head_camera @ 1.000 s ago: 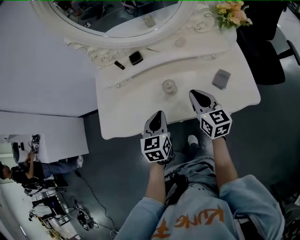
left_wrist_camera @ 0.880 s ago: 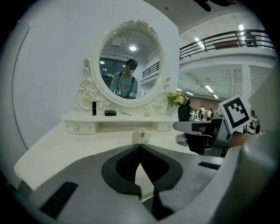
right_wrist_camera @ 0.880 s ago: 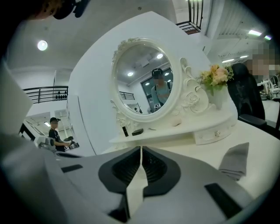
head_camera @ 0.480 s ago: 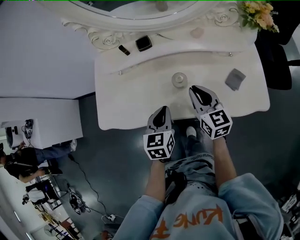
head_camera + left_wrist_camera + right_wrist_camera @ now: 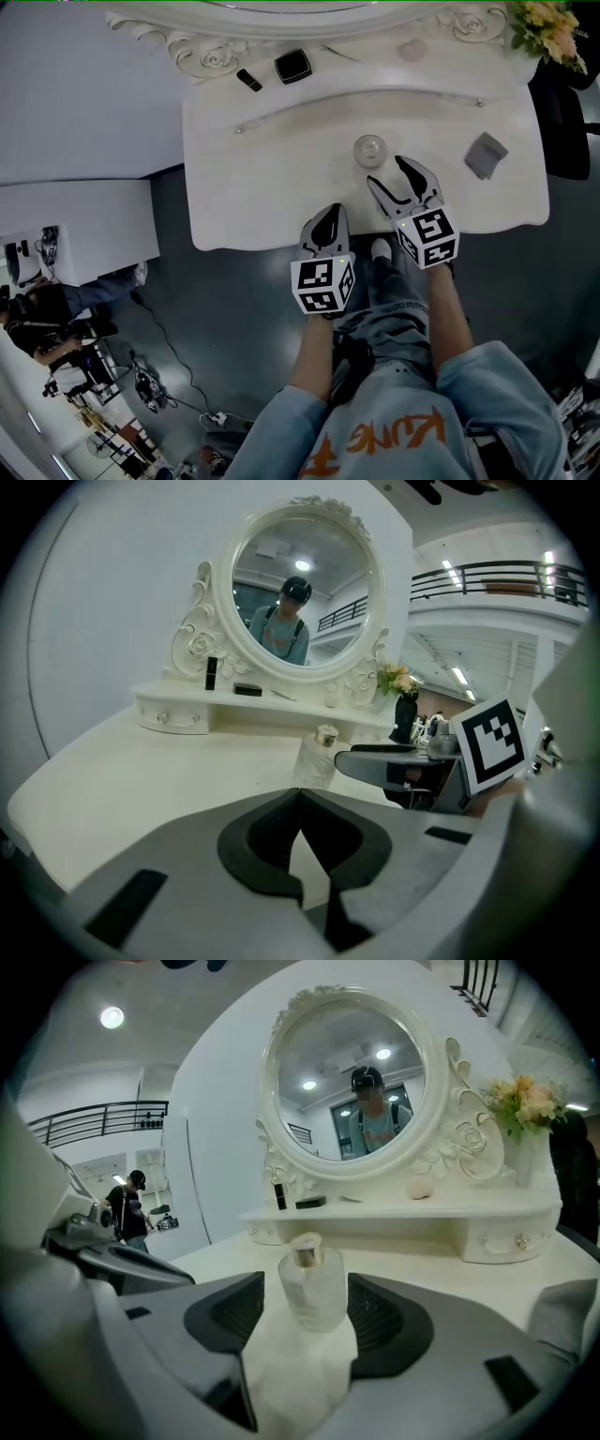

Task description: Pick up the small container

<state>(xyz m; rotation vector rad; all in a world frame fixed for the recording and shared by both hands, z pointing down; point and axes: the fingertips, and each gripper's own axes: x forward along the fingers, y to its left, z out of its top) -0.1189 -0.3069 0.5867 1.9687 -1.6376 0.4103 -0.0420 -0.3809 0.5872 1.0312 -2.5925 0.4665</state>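
Note:
The small container [image 5: 369, 150] is a clear glass bottle with a cap, upright on the white dressing table [image 5: 253, 187]. My right gripper [image 5: 389, 173] is just short of it, and its jaws have just been opening. In the right gripper view the bottle [image 5: 312, 1302] stands in line with the gap of the right gripper [image 5: 306, 1279], and neither pad touches it. My left gripper [image 5: 328, 220] is shut and empty over the table's front edge. The left gripper view shows the left gripper [image 5: 300, 797], the bottle [image 5: 317, 758] ahead and a finger of the right gripper [image 5: 375, 759] to the right.
A grey square object [image 5: 486, 155] lies right of the bottle. On the raised shelf under the mirror [image 5: 352, 1082] are a black compact [image 5: 292, 66], a dark tube [image 5: 248, 80] and a pale pink item [image 5: 412, 50]. Flowers [image 5: 548, 28] stand at the far right.
The right jaws went from shut to open. Both grippers have come lower and nearer to the bottle, the right one more. The bottle has not moved.

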